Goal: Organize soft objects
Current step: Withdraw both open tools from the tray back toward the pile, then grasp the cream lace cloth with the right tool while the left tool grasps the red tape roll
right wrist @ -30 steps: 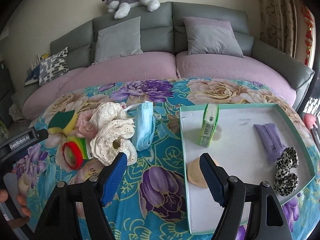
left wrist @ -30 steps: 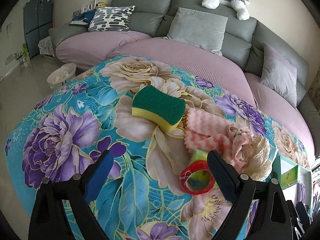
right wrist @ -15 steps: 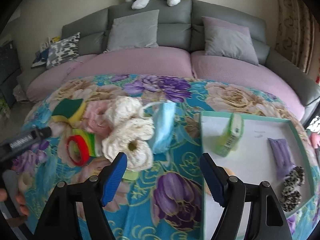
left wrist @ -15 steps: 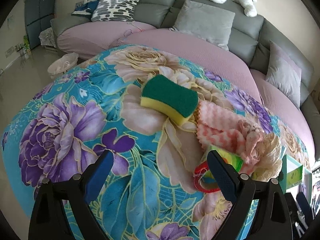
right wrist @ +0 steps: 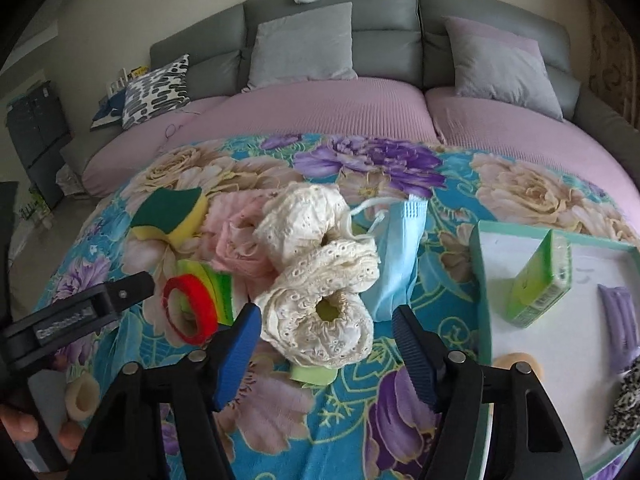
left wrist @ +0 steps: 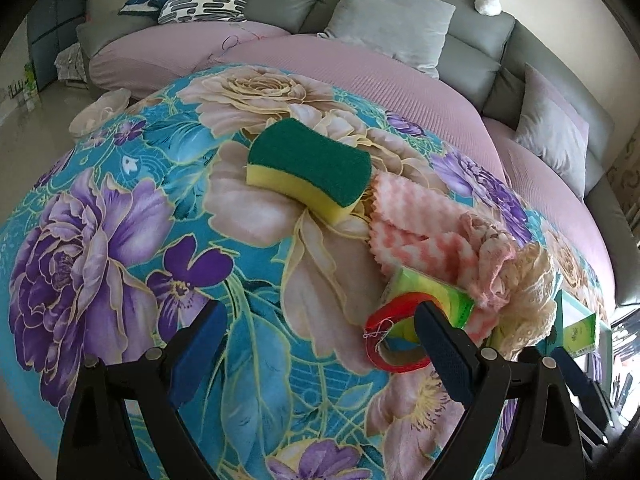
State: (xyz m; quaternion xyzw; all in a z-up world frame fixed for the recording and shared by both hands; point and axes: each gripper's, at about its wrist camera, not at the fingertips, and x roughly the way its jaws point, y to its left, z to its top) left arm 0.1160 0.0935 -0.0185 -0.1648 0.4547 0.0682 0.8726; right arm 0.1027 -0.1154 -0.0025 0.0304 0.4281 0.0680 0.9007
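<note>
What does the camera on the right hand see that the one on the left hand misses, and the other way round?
Only the right wrist view shows the blue face mask, the purple pouch and the leopard scrunchie in the tray, plus the left tool from outside.

Only the left wrist view shows the bare purple flower side of the cloth.

Both show the green and yellow sponge, pink cloth, cream lace sleeves, red ring, green box and sofa.

Left gripper (left wrist: 320, 344) gapes wide; right gripper (right wrist: 326, 338) closing, angled down.
</note>
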